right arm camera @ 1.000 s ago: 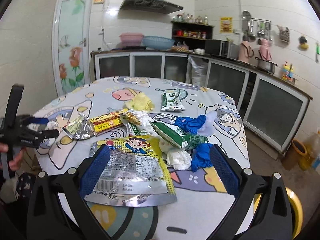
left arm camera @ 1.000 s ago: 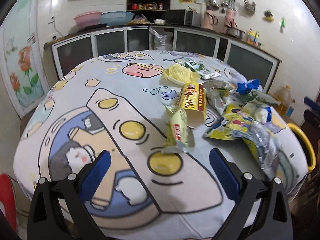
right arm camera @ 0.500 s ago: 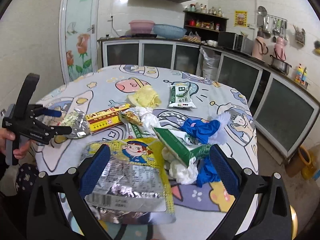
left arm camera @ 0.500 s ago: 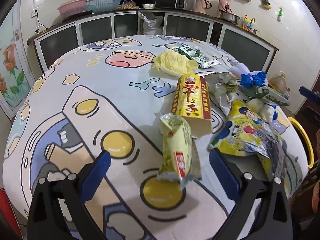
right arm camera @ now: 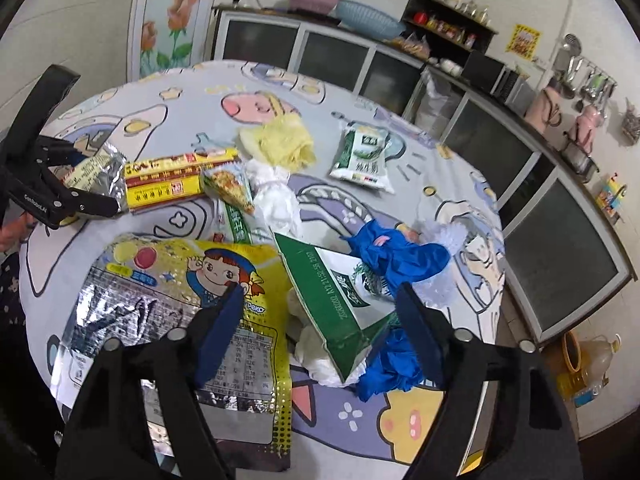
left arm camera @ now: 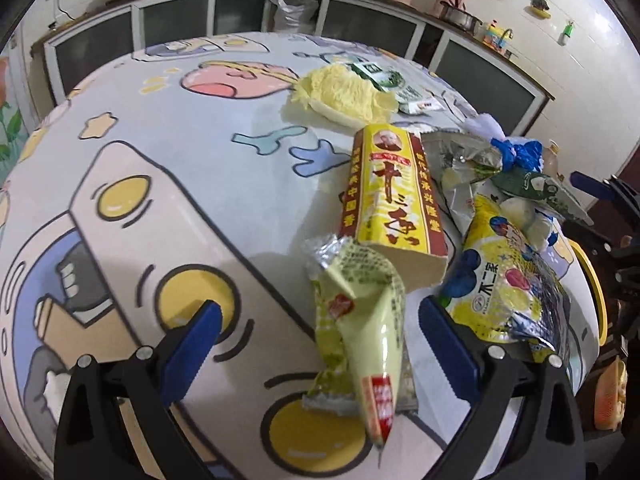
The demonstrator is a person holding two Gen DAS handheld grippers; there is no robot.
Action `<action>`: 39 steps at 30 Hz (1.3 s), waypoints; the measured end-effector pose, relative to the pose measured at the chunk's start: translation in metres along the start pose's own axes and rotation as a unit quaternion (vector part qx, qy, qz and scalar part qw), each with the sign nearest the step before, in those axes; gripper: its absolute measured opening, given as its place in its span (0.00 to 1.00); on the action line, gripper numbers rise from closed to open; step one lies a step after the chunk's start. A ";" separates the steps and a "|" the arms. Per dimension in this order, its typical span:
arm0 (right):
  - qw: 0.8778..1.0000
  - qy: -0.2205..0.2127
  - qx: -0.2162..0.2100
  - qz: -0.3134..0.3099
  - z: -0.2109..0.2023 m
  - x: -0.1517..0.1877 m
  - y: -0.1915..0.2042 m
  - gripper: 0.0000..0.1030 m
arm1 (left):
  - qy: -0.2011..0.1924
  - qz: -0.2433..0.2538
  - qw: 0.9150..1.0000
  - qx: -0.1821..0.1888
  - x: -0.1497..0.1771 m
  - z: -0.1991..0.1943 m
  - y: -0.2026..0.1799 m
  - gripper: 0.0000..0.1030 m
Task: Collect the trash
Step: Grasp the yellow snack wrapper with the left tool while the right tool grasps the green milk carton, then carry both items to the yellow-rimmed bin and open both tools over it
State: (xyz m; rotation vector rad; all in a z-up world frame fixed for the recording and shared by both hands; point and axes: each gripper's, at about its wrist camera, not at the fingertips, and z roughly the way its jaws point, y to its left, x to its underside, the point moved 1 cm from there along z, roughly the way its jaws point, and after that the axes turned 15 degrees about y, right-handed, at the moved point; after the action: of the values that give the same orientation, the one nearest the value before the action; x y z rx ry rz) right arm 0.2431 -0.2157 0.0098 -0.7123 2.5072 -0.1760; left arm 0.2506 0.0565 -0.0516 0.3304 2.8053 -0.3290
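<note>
Trash lies on a round table with a cartoon cloth (left arm camera: 160, 184). My left gripper (left arm camera: 320, 344) is open, its blue pads on either side of a crumpled pale green wrapper (left arm camera: 360, 320). Behind the wrapper lies a yellow and red box (left arm camera: 392, 196). My right gripper (right arm camera: 320, 328) is open over a torn green and white packet (right arm camera: 340, 300), beside a large yellow candy bag (right arm camera: 180, 300) and blue gloves (right arm camera: 400, 256). The left gripper also shows in the right wrist view (right arm camera: 80, 184), around the green wrapper (right arm camera: 96, 172).
Yellow paper (right arm camera: 284, 144), a green and white bag (right arm camera: 364, 152) and white tissues (right arm camera: 276, 196) lie farther back. Kitchen cabinets (right arm camera: 540, 184) stand behind the table. A yellow bin (left arm camera: 592, 292) and an oil bottle (right arm camera: 592, 364) are beside the table.
Both grippers have moved forward and down. The left one now has the green wrapper between its open pads; the right one has come over the green packet.
</note>
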 end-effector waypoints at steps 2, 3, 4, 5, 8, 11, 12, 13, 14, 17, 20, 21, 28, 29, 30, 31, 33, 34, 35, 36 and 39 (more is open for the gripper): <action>1.000 0.012 -0.005 0.002 0.008 -0.002 -0.004 0.65 | 0.005 0.002 1.000 -0.001 -0.003 0.004 -0.001 0.91; 1.000 0.018 -0.006 0.005 0.013 -0.003 -0.007 0.63 | 0.004 0.002 1.000 -0.007 -0.005 0.006 -0.002 0.87; 1.000 0.023 -0.008 0.010 0.017 -0.005 -0.011 0.59 | 0.003 0.003 1.000 -0.012 -0.007 0.007 -0.002 0.83; 0.999 0.028 -0.012 0.013 0.020 -0.007 -0.013 0.55 | 0.001 0.001 1.000 -0.016 -0.008 0.007 -0.001 0.78; 0.999 0.044 -0.022 0.014 0.028 -0.011 -0.016 0.38 | 0.001 -0.008 1.000 -0.028 -0.013 0.006 0.000 0.46; 0.999 0.038 -0.019 0.026 0.024 -0.013 -0.018 0.34 | 0.004 -0.008 1.000 -0.019 -0.015 0.001 0.002 0.23; 0.999 0.030 -0.021 0.033 0.019 -0.014 -0.020 0.32 | 0.004 -0.008 1.000 -0.022 -0.015 -0.001 0.003 0.17; 0.999 0.019 -0.025 0.042 0.014 -0.015 -0.023 0.30 | 0.003 -0.012 1.000 -0.021 -0.015 -0.005 0.004 0.15; 0.998 0.010 -0.033 0.052 0.008 -0.016 -0.026 0.30 | 0.000 -0.016 1.000 -0.013 -0.013 -0.010 0.006 0.15; 0.994 -0.019 -0.074 0.081 -0.016 -0.019 -0.037 0.27 | -0.019 -0.018 1.000 -0.005 -0.008 -0.028 0.008 0.13; 0.989 -0.039 -0.109 0.097 -0.034 -0.022 -0.042 0.25 | -0.043 -0.020 0.999 -0.004 -0.002 -0.051 0.011 0.13; 0.986 -0.046 -0.123 0.101 -0.041 -0.022 -0.044 0.24 | -0.048 -0.021 0.999 -0.005 0.000 -0.057 0.012 0.13; 0.966 -0.098 -0.201 0.126 -0.088 -0.020 -0.051 0.24 | -0.093 -0.030 0.995 -0.025 0.018 -0.108 0.022 0.13; 0.964 -0.106 -0.207 0.130 -0.095 -0.020 -0.053 0.24 | -0.099 -0.032 0.994 -0.026 0.020 -0.114 0.024 0.13; 0.961 -0.114 -0.216 0.132 -0.102 -0.019 -0.055 0.24 | -0.104 -0.033 0.994 -0.026 0.022 -0.120 0.024 0.13; 0.958 -0.122 -0.221 0.134 -0.110 -0.018 -0.056 0.24 | -0.111 -0.033 0.993 -0.029 0.024 -0.128 0.024 0.13; 0.957 -0.134 -0.220 0.136 -0.121 -0.016 -0.056 0.23 | -0.121 -0.033 0.992 -0.032 0.027 -0.136 0.024 0.13; 0.957 -0.137 -0.216 0.134 -0.127 -0.014 -0.055 0.23 | -0.126 -0.032 0.991 -0.029 0.028 -0.141 0.023 0.13; 0.958 -0.139 -0.211 0.133 -0.132 -0.012 -0.054 0.23 | -0.131 -0.030 0.991 -0.028 0.030 -0.145 0.021 0.13; 0.959 -0.140 -0.208 0.133 -0.134 -0.009 -0.054 0.23 | -0.134 -0.027 0.990 -0.028 0.031 -0.149 0.018 0.13; 0.961 -0.138 -0.196 0.138 -0.141 0.000 -0.054 0.23 | -0.138 -0.013 0.990 -0.025 0.033 -0.153 0.005 0.13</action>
State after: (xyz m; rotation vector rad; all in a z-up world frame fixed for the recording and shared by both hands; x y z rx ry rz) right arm 0.1941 -0.2641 0.1443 -0.4842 2.3554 0.4995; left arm 0.1813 0.1069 0.0796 0.2195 2.5435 -0.2842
